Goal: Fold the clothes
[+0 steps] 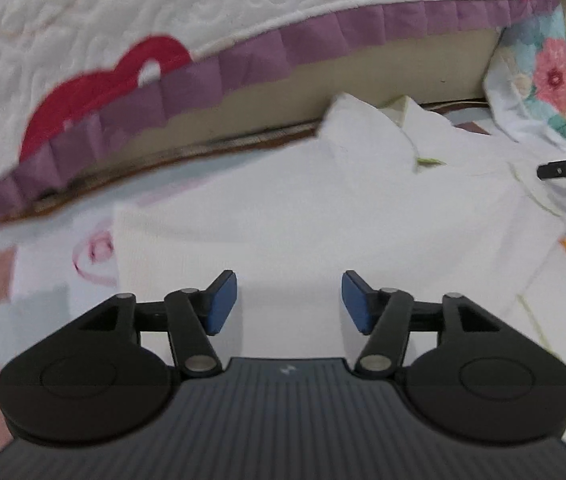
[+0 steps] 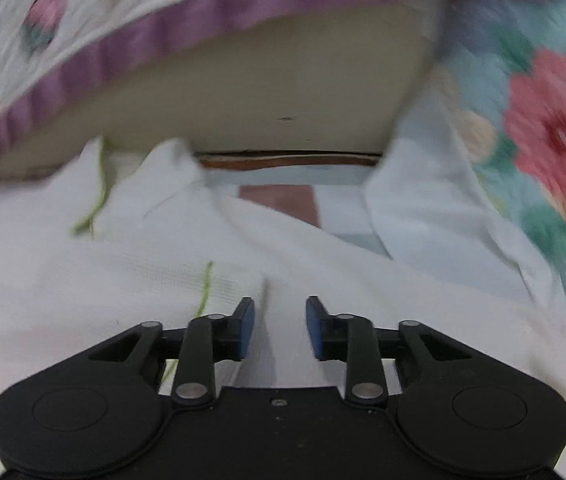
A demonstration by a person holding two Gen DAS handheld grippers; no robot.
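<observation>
Lying beneath both parted hand-held grippers (image 1: 289,300), white shirt (image 1: 323,208).

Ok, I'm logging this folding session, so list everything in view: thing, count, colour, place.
white garment: one, white with thin green stitching, spread flat under both grippers, collar toward the bed.
quilted bedspread: one, white with a purple frill and cartoon patches, hanging over the bed edge at the back.
floral quilt: one, pale blue with pink and orange flowers, on the right.
patterned sheet: one, pale with pink squares, under the garment.
left gripper: one, black with blue pads, open over the garment.
right gripper: one, black with blue pads, open, nothing held.
</observation>
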